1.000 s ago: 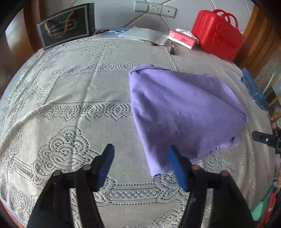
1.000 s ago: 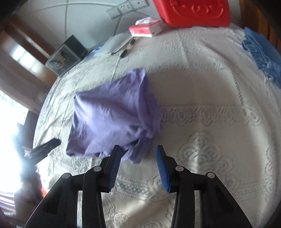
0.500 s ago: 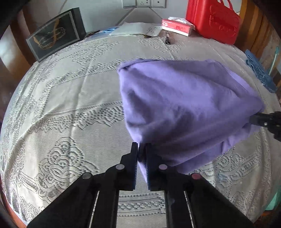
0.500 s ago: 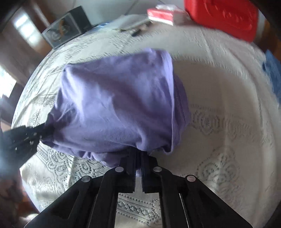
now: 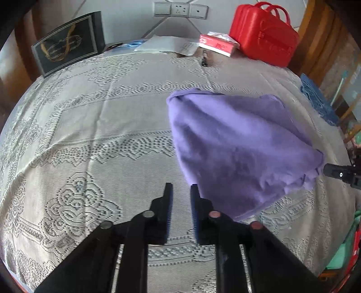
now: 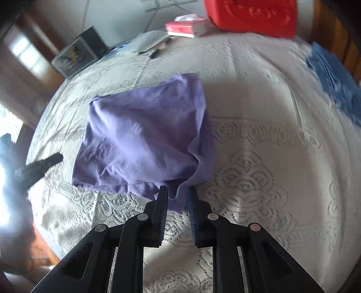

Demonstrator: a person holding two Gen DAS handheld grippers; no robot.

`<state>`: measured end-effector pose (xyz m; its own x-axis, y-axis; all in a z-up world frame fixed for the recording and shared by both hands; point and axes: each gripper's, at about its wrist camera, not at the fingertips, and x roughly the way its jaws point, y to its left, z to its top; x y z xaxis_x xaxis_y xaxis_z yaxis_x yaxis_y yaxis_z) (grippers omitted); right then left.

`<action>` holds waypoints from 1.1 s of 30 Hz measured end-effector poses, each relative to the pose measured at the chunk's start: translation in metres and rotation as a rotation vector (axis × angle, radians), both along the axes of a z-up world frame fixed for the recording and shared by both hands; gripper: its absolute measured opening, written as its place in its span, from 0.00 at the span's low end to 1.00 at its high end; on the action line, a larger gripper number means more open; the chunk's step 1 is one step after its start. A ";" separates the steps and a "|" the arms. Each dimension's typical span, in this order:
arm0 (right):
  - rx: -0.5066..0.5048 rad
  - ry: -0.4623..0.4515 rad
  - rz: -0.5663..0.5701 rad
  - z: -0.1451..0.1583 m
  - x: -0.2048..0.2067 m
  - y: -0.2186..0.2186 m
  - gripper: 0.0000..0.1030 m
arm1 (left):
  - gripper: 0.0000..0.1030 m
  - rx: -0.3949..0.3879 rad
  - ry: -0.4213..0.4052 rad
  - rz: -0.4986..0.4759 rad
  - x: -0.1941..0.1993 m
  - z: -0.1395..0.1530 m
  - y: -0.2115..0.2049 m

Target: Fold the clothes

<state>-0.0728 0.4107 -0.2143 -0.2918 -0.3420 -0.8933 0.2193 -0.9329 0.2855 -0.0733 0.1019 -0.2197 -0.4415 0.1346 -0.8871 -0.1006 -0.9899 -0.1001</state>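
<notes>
A purple garment (image 5: 239,148) lies folded in a rough square on the lace tablecloth (image 5: 94,139). It also shows in the right wrist view (image 6: 144,139). My left gripper (image 5: 180,193) is slightly open and empty, just left of the garment's near corner. My right gripper (image 6: 177,193) is slightly open, with a loose purple edge lying between its jaws. The right gripper's tip shows at the garment's right corner in the left wrist view (image 5: 338,174). The left gripper's tip shows to the left of the garment in the right wrist view (image 6: 38,166).
At the back of the table stand a red case (image 5: 264,36), a red tissue box (image 5: 217,44), papers (image 5: 167,44) and a dark framed card (image 5: 67,42). A blue cloth (image 6: 336,76) lies at the right edge. Wall sockets (image 5: 180,9) are behind.
Both grippers closed on the garment's near corners half a second ago, lifting it. Now both have opened a little and drawn back, and the garment has settled on the table.
</notes>
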 end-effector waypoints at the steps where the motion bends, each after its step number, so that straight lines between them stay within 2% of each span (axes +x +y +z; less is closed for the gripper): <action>1: -0.030 0.001 -0.014 0.001 0.002 0.004 0.18 | 0.51 0.000 -0.004 -0.012 0.001 -0.002 0.006; 2: -0.056 0.000 -0.024 0.003 0.004 0.008 0.18 | 0.60 0.001 -0.007 -0.025 0.002 -0.005 0.012; 4: -0.072 -0.006 -0.036 0.002 0.005 0.010 0.18 | 0.60 0.002 -0.007 -0.054 0.005 -0.007 0.022; 8: -0.086 -0.018 -0.054 -0.006 -0.006 0.007 0.17 | 0.59 -0.052 -0.030 -0.083 0.000 -0.020 0.034; 12: -0.095 -0.032 -0.074 -0.020 -0.015 0.001 0.18 | 0.44 -0.064 -0.048 -0.086 -0.005 -0.026 0.039; 14: -0.083 -0.030 -0.084 -0.025 -0.021 -0.002 0.16 | 0.22 -0.084 -0.043 -0.077 -0.007 -0.023 0.039; 15: -0.051 -0.019 -0.067 -0.024 -0.025 -0.006 0.12 | 0.20 -0.089 -0.042 -0.072 -0.008 -0.022 0.039; 16: -0.010 0.001 -0.037 -0.020 -0.026 -0.012 0.04 | 0.20 -0.085 -0.046 -0.063 -0.010 -0.022 0.036; 18: 0.104 0.107 0.043 0.003 -0.024 -0.026 0.04 | 0.20 -0.089 -0.051 -0.042 -0.012 -0.022 0.029; 21: 0.219 0.297 0.134 0.048 -0.007 -0.034 0.04 | 0.19 -0.085 -0.057 -0.009 -0.012 -0.021 0.017; 23: 0.238 0.348 0.182 0.062 0.009 -0.028 0.04 | 0.19 -0.084 -0.057 0.009 -0.010 -0.019 0.008; 25: 0.266 0.305 0.218 0.051 0.020 -0.025 0.04 | 0.19 -0.092 -0.060 0.015 -0.007 -0.019 0.002; 27: 0.294 0.189 0.247 0.021 0.027 -0.023 0.04 | 0.19 -0.104 -0.067 0.015 -0.005 -0.024 -0.001; 29: 0.297 0.059 0.225 -0.013 0.028 -0.018 0.10 | 0.19 -0.111 -0.068 0.015 -0.004 -0.026 -0.002; 31: 0.258 -0.034 0.170 -0.031 0.027 -0.007 0.10 | 0.19 -0.100 -0.068 0.006 -0.002 -0.022 -0.004; 33: 0.159 -0.042 0.091 -0.022 0.027 0.009 0.14 | 0.19 -0.051 -0.073 0.007 0.000 -0.016 -0.010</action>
